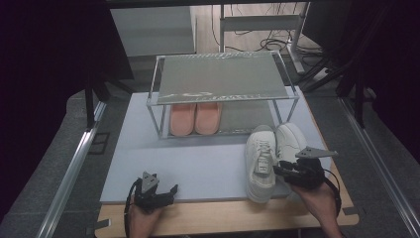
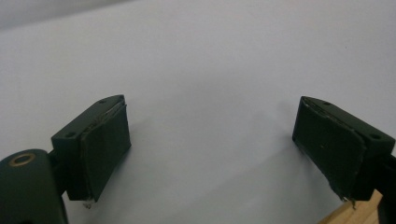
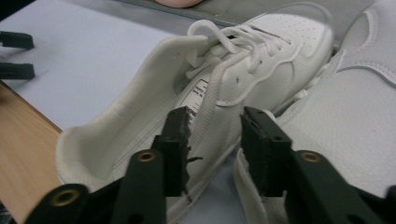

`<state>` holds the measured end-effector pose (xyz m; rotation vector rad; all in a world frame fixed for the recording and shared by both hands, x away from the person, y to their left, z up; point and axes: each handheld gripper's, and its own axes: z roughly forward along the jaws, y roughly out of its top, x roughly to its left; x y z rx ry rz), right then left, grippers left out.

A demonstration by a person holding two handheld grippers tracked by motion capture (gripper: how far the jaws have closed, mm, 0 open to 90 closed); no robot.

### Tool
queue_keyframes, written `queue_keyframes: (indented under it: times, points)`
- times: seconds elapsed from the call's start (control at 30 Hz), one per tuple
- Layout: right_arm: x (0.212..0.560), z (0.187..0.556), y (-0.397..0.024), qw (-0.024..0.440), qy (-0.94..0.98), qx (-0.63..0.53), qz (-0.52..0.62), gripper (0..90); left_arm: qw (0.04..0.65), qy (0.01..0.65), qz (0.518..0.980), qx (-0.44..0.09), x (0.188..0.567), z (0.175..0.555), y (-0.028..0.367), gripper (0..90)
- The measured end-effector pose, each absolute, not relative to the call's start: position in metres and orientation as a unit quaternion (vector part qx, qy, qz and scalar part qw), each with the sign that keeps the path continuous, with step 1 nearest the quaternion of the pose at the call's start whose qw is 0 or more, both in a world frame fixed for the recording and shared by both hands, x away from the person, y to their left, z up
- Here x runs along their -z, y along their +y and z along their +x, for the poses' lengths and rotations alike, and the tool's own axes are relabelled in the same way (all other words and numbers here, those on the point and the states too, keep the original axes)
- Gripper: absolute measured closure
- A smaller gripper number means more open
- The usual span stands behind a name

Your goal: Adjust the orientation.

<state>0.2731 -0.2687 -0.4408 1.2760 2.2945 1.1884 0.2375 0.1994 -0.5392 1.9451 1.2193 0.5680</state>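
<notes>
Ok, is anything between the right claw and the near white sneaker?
Nothing visible. The right claw is already at the white sneaker, its jaws parted astride the collar wall on its near side, one inside the shoe, one outside. The second sneaker lies beside it, not between.

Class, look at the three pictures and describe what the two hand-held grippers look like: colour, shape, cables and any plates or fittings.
Both are black. The left gripper and right gripper each carry a grey three-cornered plate on top. A black cable loops from each. The jaws end in flat, rectangular dark pads, worn at the edges, with brass-coloured rings at the pivots. No sleeves show at the wrists.
</notes>
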Motion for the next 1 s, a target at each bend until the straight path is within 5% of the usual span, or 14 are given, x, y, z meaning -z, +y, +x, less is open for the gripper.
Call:
queue_keyframes:
  times: [0.17, 0.47, 1.0]
  points:
    - [0.443, 0.278, -0.263, 0.122, 0.789, -0.406, 0.445, 51.7, 0.379, 0.477, 0.761, -0.222, 0.539, 0.237, 0.199, 10.8]
    - [0.446, 0.286, -0.252, 0.143, 0.792, -0.385, 0.453, 52.4, 0.379, 0.477, 0.761, -0.222, 0.539, 0.237, 0.199, 10.8]
    - [0.449, 0.292, -0.250, 0.121, 0.783, -0.390, 0.469, 78.8, 0.379, 0.477, 0.761, -0.222, 0.539, 0.237, 0.199, 10.8]
